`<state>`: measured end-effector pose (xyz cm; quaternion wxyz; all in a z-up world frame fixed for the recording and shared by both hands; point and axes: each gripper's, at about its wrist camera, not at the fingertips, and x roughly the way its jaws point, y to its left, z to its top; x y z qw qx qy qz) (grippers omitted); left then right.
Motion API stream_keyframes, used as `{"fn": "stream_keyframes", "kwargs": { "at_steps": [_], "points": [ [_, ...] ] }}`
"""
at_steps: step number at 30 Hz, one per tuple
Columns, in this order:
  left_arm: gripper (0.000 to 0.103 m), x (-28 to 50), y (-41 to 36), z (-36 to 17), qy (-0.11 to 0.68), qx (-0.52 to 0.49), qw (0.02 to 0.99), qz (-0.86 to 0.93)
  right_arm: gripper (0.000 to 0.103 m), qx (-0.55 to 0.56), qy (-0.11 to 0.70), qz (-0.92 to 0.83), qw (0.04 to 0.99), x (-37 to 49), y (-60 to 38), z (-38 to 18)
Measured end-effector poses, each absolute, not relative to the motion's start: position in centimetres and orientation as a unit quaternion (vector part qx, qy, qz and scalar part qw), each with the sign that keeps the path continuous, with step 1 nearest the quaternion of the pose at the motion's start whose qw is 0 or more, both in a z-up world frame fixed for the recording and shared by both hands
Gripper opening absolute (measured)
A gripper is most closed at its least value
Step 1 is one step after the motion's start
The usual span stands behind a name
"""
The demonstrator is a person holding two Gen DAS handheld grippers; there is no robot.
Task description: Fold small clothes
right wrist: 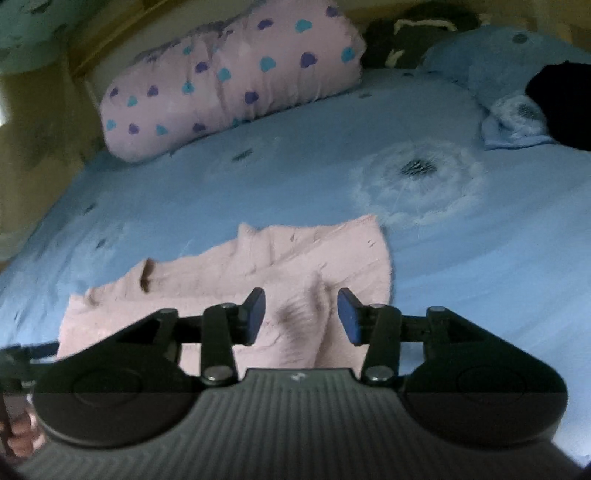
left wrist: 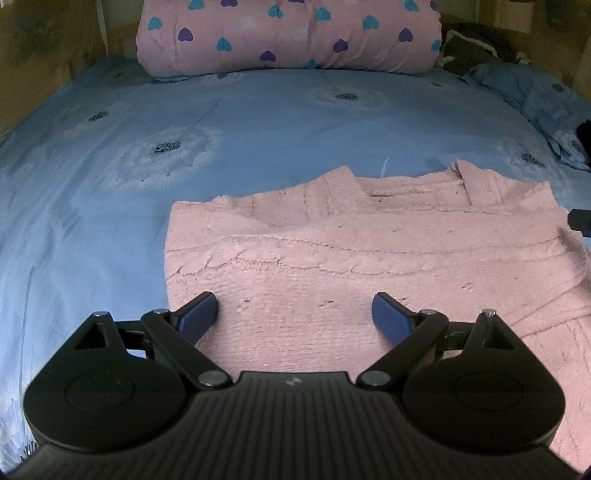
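Ribbed black housing fills the near edge of both wrist views, with two blue-padded fingers reaching forward from it. In the left wrist view the left tool [left wrist: 294, 312] has its fingers spread wide over the near part of a pink knitted sweater [left wrist: 369, 258], and nothing sits between the pads; whether the tips touch the knit I cannot tell. The sweater lies flat on a bed covered by a light blue sheet [left wrist: 110, 221] printed with white dandelion heads. Cable-knit bands run across the garment from left to right, and folded layers with a ribbed collar edge show along its far side. A small dark object juts in at the right edge of this view, just beside the sweater's far right corner; it is too cropped to name.

In the right wrist view, which is somewhat blurred, the right tool [right wrist: 301, 314] stands partly open above the sweater's [right wrist: 258, 266] right portion. A raised ridge of pink knit lies in the gap between the pads, but the pads do not press on it. The garment stretches away to the left from here, its far edge rumpled.

At the far end of the bed lies a pink pillow [left wrist: 288, 35] printed with purple and teal hearts. To its right sits a blue pillow [right wrist: 498, 62] in the same cloth as the sheet, with something black [right wrist: 561, 103] resting against it. Fingers of a person's hand [right wrist: 22, 439] show in the near left corner of the right wrist view.
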<state>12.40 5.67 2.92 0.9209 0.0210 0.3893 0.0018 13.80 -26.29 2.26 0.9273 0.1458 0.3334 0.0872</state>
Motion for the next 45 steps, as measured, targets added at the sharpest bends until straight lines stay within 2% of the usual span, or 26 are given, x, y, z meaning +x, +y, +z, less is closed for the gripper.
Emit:
{"fn": "stream_keyframes", "kwargs": {
  "at_steps": [4, 5, 6, 7, 9, 12, 17, 19, 26, 31, 32, 34, 40, 45],
  "points": [
    [0.094, 12.4, 5.6, 2.9, 0.390, 0.024, 0.921, 0.001, 0.043, 0.125, 0.338, 0.115, 0.926, 14.2, -24.7, 1.9],
    [0.094, 12.4, 5.6, 2.9, 0.390, 0.024, 0.921, 0.001, 0.035, 0.123, 0.343, 0.124, 0.923, 14.3, -24.4, 1.8],
    [0.094, 12.4, 5.6, 2.9, 0.389, 0.023, 0.921, 0.001, 0.022, 0.128, 0.347, 0.132, 0.920, 14.5, -24.4, 1.8],
    [0.094, 12.4, 5.6, 2.9, 0.389, 0.022, 0.921, 0.000, 0.016, 0.145, 0.350, 0.142, 0.915, 14.7, -24.6, 1.8],
    [0.094, 12.5, 5.7, 2.9, 0.389, 0.021, 0.921, 0.000, 0.012, 0.239, 0.352, 0.183, 0.886, 15.0, -26.0, 1.4],
    [0.094, 12.5, 5.8, 2.9, 0.389, 0.020, 0.921, 0.002, 0.011, 0.364, 0.340, 0.200, 0.844, 15.4, -28.7, 0.1],
    [0.094, 12.6, 5.8, 2.9, 0.391, 0.019, 0.920, 0.004, 0.012, 0.263, 0.363, 0.095, 0.889, 15.5, -30.1, -0.8],
    [0.094, 12.6, 5.8, 2.9, 0.390, 0.020, 0.921, 0.004, 0.014, 0.264, 0.359, 0.094, 0.890, 15.0, -30.1, -0.5],
    [0.094, 12.6, 5.9, 2.7, 0.392, 0.022, 0.920, 0.005, 0.014, 0.174, 0.292, 0.130, 0.932, 12.1, -26.0, 3.1],
    [0.095, 12.9, 6.0, 2.0, 0.394, 0.025, 0.919, 0.008, 0.014, 0.128, 0.345, 0.127, 0.921, 13.4, -23.8, 0.7],
    [0.097, 13.0, 6.0, 1.8, 0.395, 0.023, 0.918, 0.009, 0.008, 0.118, 0.362, 0.116, 0.917, 13.9, -23.7, -0.5],
    [0.099, 13.3, 6.2, 1.5, 0.396, 0.020, 0.918, 0.010, 0.007, 0.136, 0.335, 0.127, 0.924, 13.7, -24.3, -1.7],
    [0.102, 13.5, 5.9, 1.2, 0.390, 0.028, 0.920, 0.016, 0.006, 0.156, 0.326, 0.125, 0.924, 13.5, -24.5, -1.9],
    [0.102, 13.3, 6.0, 1.3, 0.388, 0.025, 0.921, 0.016, 0.010, 0.152, 0.329, 0.114, 0.925, 12.2, -24.0, -1.3]
  ]
}}
